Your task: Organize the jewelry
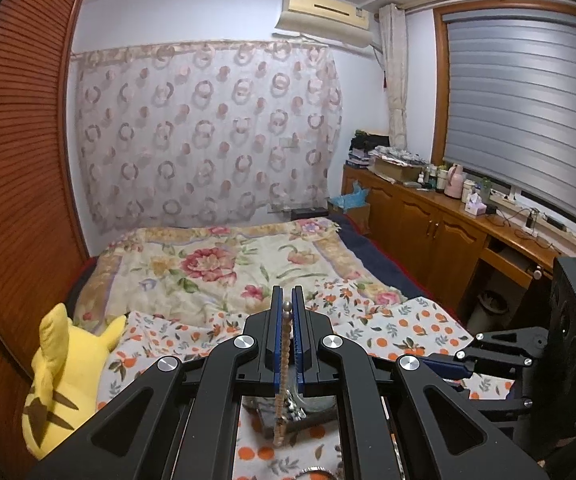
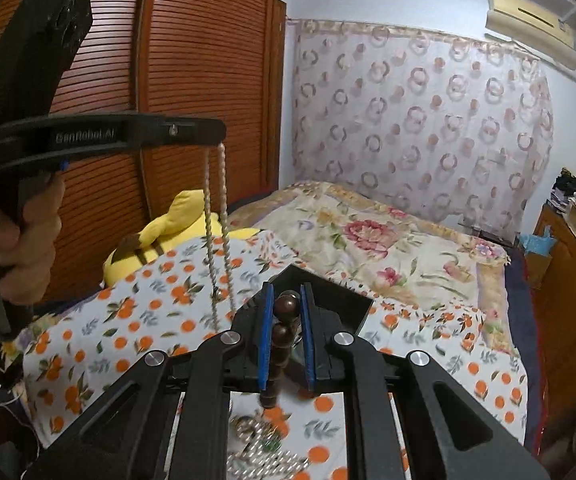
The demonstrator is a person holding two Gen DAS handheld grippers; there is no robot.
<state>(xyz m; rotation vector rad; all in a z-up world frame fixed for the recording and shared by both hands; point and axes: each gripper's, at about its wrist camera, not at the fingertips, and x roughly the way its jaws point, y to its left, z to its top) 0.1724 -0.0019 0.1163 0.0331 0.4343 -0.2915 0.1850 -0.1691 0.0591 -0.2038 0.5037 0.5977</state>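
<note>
Above the orange-print sheet [image 2: 99,320], left gripper [image 1: 287,300] pinches a pale pearl strand [image 2: 223,220]; right gripper [image 2: 287,300] clamps dark brown wooden beads [image 2: 283,320]

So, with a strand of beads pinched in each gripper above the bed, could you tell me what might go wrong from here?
1. The pearl strand hangs long from the left gripper, close beside the right gripper; it could snag on it.
2. The right jaws pinch only the top dark wooden beads; round beads may slip out.
3. More jewelry lies on the orange-print cloth below; a dangling strand could tangle with it.
</note>
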